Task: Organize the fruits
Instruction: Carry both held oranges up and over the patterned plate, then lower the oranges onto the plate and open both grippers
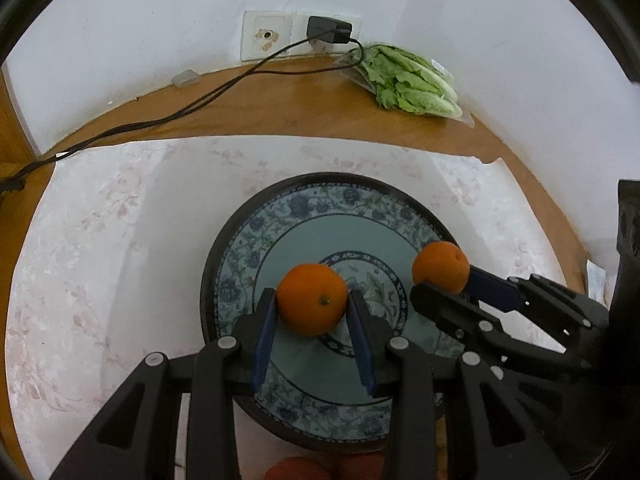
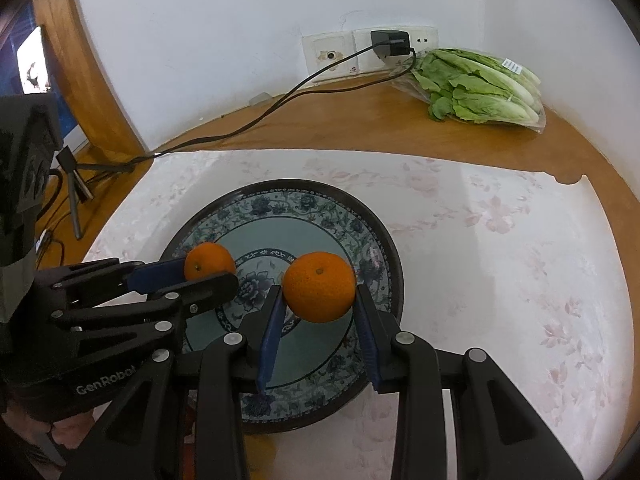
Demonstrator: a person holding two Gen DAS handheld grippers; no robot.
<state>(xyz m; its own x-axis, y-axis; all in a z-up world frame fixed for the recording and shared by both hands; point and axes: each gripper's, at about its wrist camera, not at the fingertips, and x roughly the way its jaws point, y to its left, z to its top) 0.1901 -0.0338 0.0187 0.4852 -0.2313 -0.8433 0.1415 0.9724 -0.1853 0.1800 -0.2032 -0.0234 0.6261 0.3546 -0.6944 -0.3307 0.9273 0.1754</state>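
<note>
My left gripper (image 1: 312, 300) is shut on an orange (image 1: 312, 304) and holds it over the middle of a blue floral plate (image 1: 256, 240). My right gripper (image 2: 318, 296) is shut on a second orange (image 2: 320, 286) over the same plate (image 2: 320, 208). In the left wrist view the right gripper (image 1: 440, 284) comes in from the right with its orange (image 1: 440, 266) over the plate's right rim. In the right wrist view the left gripper (image 2: 210, 270) comes in from the left with its orange (image 2: 209, 261). The two grippers are side by side, apart.
The plate lies on a white floral cloth (image 1: 120, 220) on a round wooden table (image 1: 280, 96). A bag of lettuce (image 2: 480, 88) lies at the back by the wall. A charger (image 2: 390, 42) in a wall socket trails a black cable (image 2: 248, 120) across the table. A small tripod (image 2: 76, 184) stands off the left side.
</note>
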